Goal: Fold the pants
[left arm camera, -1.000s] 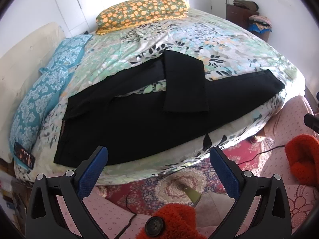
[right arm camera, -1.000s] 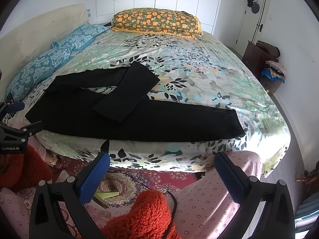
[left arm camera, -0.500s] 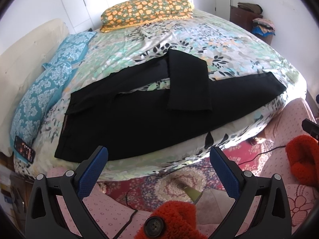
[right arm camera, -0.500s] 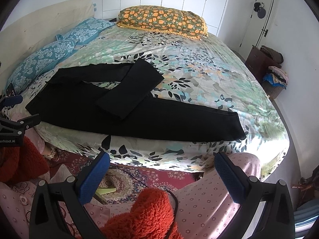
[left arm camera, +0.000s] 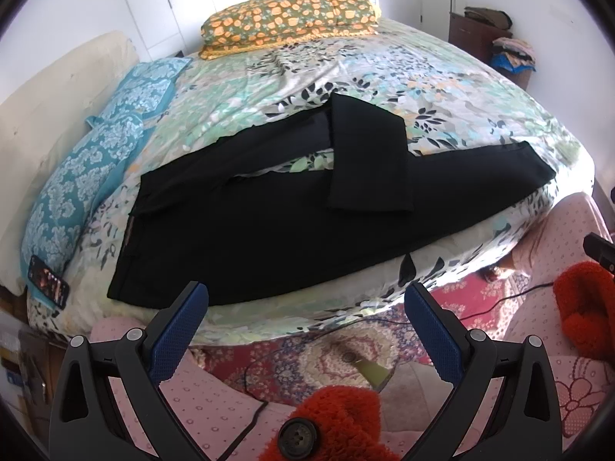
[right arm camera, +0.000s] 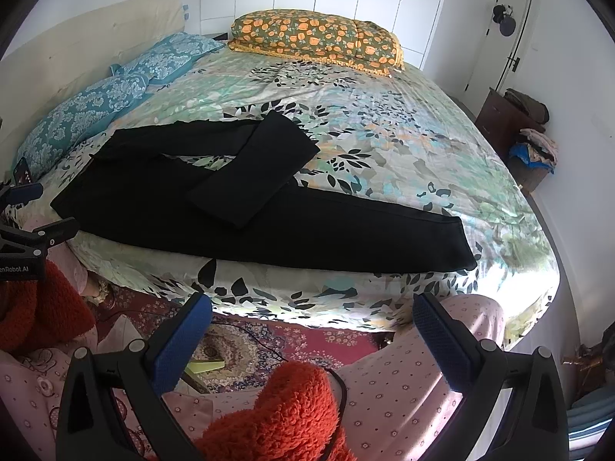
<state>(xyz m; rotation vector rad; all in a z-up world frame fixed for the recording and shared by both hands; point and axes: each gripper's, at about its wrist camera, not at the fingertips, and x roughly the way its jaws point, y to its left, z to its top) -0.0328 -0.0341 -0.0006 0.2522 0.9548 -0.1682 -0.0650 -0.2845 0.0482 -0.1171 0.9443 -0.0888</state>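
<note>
A pair of black pants (left arm camera: 292, 226) lies flat along the near edge of the bed (left arm camera: 384, 77), on a floral bedspread in green, white and black. The waistband is at the left end and one leg runs straight out to the right, its hem close to the bed's right corner. The other leg is folded back on itself, its lower part lying across the straight leg near the middle of the garment (right arm camera: 253, 176). The left hand-held gripper (left arm camera: 305, 322) hovers off the near side of the bed, its blue-padded fingers spread wide with nothing between them. The right hand-held gripper (right arm camera: 313, 332) is likewise wide open and empty, held off the bed's near edge, apart from the pants. An orange flowered pillow (left arm camera: 292, 19) sits at the far end, two blue patterned pillows (left arm camera: 84, 176) line the left side, and a phone (left arm camera: 48, 282) rests at the near left corner.
</note>
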